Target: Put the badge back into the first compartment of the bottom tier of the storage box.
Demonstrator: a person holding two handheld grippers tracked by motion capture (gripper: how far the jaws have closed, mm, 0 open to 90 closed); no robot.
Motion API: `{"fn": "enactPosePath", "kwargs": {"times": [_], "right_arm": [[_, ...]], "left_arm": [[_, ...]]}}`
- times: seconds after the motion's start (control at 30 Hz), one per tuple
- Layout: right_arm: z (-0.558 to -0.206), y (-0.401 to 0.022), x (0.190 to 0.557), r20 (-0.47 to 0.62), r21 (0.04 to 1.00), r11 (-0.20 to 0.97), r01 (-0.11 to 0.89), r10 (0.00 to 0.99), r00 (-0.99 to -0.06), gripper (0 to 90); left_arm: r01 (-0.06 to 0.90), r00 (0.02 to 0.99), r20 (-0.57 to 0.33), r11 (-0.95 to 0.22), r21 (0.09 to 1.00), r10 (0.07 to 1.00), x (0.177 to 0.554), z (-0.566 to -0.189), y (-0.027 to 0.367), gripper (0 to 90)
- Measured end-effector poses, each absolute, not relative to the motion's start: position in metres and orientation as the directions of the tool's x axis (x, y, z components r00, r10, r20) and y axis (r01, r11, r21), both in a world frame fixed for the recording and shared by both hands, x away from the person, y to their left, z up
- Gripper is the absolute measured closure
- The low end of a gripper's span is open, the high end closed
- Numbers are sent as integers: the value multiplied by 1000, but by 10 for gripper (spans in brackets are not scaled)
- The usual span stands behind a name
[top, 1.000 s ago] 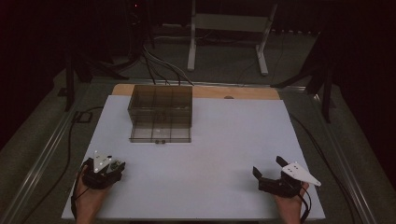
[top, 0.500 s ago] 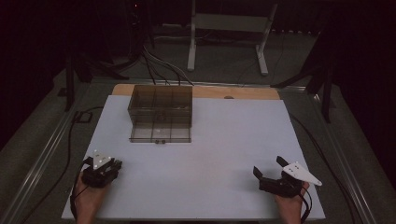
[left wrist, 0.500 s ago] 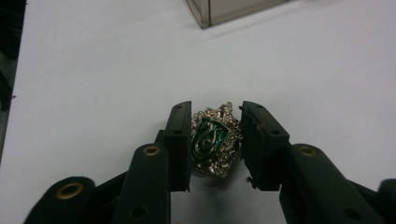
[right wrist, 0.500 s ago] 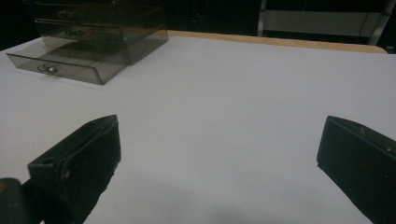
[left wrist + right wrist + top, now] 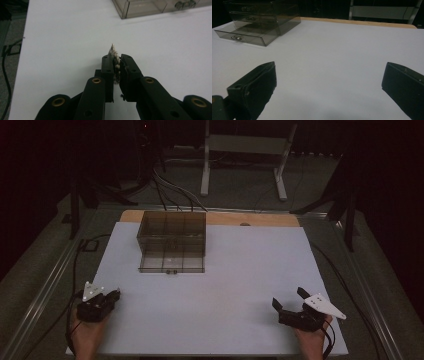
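Left tongs (image 5: pixel 117 65) pinched on a small beaded metal piece (image 5: pixel 114 53), jaws having just been closing around it, so the piece sits clamped edge-on between the two black pads with its tip poking out past them. Held low over the near left corner of the white worktop (image 5: pixel 235 270), seemingly to keep the little thing secure before any carry. Seen from above at the near left edge (image 5: pixel 100 301).

Right tongs (image 5: pixel 329 82) spread wide and empty at the near right (image 5: pixel 295 307), parked low over bare worktop, likely kept out of the way or ready to help.

Smoky clear drawer box (image 5: pixel 172 240) at the far left-centre, bottom drawer (image 5: pixel 171 264) pulled out toward the near side, probably waiting to receive something.

The piece: pale, silvery, bumpy like a strip or cluster of tiny beads, narrowing to a point; exact kind too small to tell.
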State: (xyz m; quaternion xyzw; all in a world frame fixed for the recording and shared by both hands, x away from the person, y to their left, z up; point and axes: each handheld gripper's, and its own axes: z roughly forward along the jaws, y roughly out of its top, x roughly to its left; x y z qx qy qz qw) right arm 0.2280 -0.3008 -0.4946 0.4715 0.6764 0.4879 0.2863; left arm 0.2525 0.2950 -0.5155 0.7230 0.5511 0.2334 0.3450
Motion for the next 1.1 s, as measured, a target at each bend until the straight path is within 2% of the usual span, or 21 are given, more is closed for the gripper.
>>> {"fn": "enactPosePath", "kwargs": {"times": [0.2,0.23,0.27,0.4,0.6,0.67,0.73,1.1], "right_arm": [[-495,-301,228,72,930,79,359,918,-389,0],[-495,-301,228,73,930,79,359,918,-389,0],[-495,-301,228,72,930,79,359,918,-390,0],[-495,-301,228,72,930,81,359,918,-391,0],[-495,-301,228,71,930,81,360,918,-390,0],[-495,-301,228,71,930,80,359,918,-390,0],[-495,-301,228,73,929,79,362,918,-389,0],[-495,-301,227,77,930,75,360,918,-389,0]], "left_arm": [[640,277,-39,-154,753,960,252,-514,295,837],[639,276,-37,-155,753,960,252,-515,295,830],[641,276,-36,-156,752,960,252,-515,295,786],[635,289,-47,-155,756,956,251,-515,294,776],[636,281,-66,-135,760,957,247,-512,298,805],[639,277,-64,-134,757,959,246,-512,298,864],[646,268,-58,-134,752,962,245,-513,300,879],[647,268,-33,-155,747,963,248,-509,293,893]]}}
